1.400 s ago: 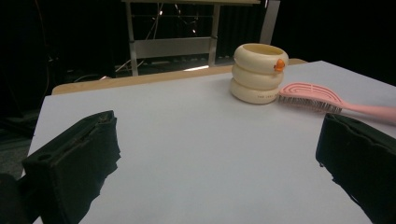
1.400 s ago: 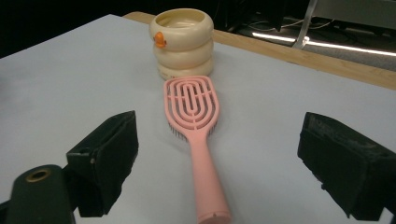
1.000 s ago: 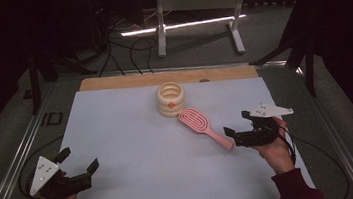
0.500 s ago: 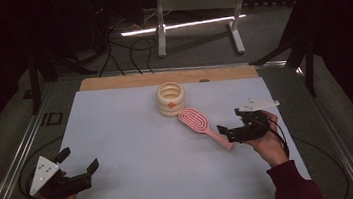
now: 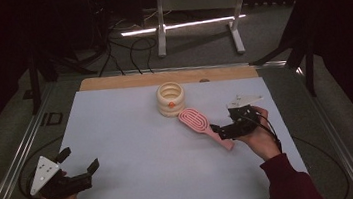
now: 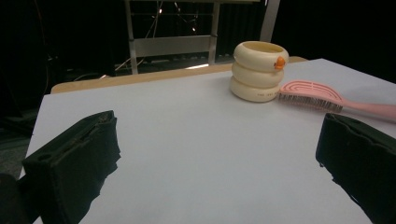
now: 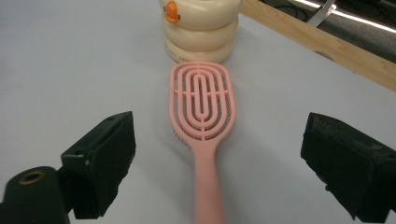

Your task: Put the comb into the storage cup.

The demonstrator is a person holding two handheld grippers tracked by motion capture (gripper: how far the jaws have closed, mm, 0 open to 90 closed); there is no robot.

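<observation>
Pink plastic marks the work piece: a vented hairbrush (image 5: 202,125) lies flat on the white table sheet (image 5: 135,149), and all positions below are given relative to it.

Well to the left of the hairbrush, at the near edge of the sheet, the left gripper (image 5: 77,161) is held with its jaws spread apart and nothing between them. Its position matches that of one second ago; it is judged to be idle.

Just beyond the brush head, touching or nearly touching it, a cream ringed holder (image 5: 170,99) with an orange spot stands upright. Neither item has been displaced.

At the handle end of the hairbrush, the right gripper (image 5: 225,129) has been brought forward and inward over the last second, from a position beside the handle tip to one astride it. In the right gripper view, its jaws are seen wide apart, the handle (image 7: 208,186) running between them, and no contact is made. A grasp of the handle is judged to be in preparation.

The handle tip is cut off at the lower edge of the right gripper view and is covered by the gripper in the high view. Whether the handle is already level with the jaw pads cannot be determined. The bristles face down and are largely concealed.
</observation>
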